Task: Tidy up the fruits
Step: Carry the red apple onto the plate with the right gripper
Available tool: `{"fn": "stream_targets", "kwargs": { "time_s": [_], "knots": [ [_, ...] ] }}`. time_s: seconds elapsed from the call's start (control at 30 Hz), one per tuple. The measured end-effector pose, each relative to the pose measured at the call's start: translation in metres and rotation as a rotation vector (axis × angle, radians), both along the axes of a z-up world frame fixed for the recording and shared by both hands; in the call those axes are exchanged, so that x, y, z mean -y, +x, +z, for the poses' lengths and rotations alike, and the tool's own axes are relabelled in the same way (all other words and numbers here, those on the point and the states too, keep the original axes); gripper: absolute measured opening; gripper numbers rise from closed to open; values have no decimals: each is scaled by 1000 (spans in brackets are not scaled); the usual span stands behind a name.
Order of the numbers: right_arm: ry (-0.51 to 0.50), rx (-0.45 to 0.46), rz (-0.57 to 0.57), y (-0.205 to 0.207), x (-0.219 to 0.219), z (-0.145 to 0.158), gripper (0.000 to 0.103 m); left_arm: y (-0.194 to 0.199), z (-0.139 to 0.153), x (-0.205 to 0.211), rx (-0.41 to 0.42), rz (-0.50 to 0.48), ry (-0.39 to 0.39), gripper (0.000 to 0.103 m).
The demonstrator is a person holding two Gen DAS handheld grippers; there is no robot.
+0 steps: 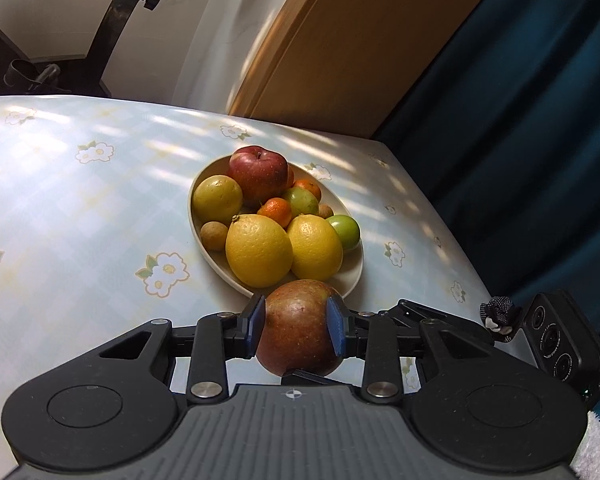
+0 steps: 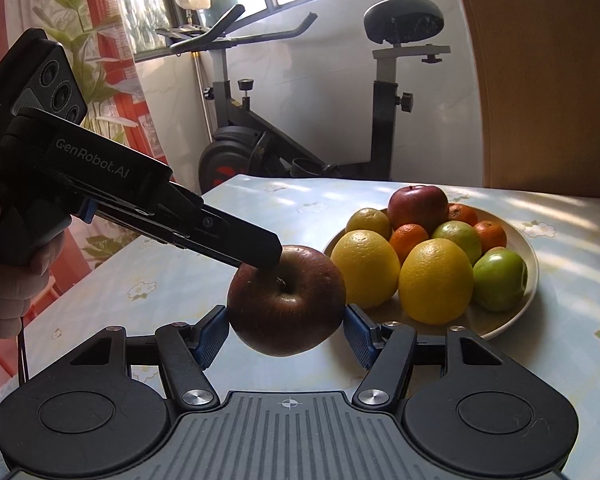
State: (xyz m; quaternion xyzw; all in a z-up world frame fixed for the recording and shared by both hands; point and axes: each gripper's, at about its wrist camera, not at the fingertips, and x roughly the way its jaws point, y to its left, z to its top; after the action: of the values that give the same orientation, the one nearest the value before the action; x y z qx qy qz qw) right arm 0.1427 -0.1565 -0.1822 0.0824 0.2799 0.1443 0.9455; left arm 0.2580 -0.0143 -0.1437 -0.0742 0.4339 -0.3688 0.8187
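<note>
1. A dark red apple (image 1: pixel 300 326) sits nearest the lens, clamped at its two flanks by the blue pads (image 1: pixel 256 326) of the left gripper (image 1: pixel 298 326) and held off the table just short of the plate (image 1: pixel 354 276).
2. In the right wrist view the same apple (image 2: pixel 286 300) hangs between the spread fingers of the right gripper (image 2: pixel 286 330); its pads (image 2: pixel 210 336) appear to stand just clear of the skin, though contact on the left side cannot be ruled out.
3. Handling, as a judgement: the apple looks firm, fairly heavy and waxy-smooth, so a grip across its widest girth suits it best; a hard squeeze could bruise it.
4. Count on the plate: one red apple (image 1: pixel 259 174), three large yellow citrus, the biggest in front (image 1: pixel 259 251), two greenish fruits with a bright green one (image 1: pixel 345 231) at the rim, three small oranges in the right wrist view, such as one in the middle (image 2: pixel 409 240), and two small brown fruits, one at the left (image 1: pixel 214 235).
5. The plate rests on a pale floral tablecloth (image 1: pixel 80 216); an exercise bike (image 2: pixel 300 120) stands behind the table.
</note>
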Motion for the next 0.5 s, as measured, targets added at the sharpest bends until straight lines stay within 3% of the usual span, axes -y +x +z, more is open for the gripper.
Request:
{"fn": "stream_targets", "kwargs": {
  "time_s": [0.3, 0.5],
  "knots": [
    [-65, 32, -35, 39, 45, 30, 59, 34, 28, 45, 80, -10, 0, 36],
    [-106, 2, -61, 73, 62, 33, 59, 63, 23, 61, 54, -28, -5, 36]
  ]
}}
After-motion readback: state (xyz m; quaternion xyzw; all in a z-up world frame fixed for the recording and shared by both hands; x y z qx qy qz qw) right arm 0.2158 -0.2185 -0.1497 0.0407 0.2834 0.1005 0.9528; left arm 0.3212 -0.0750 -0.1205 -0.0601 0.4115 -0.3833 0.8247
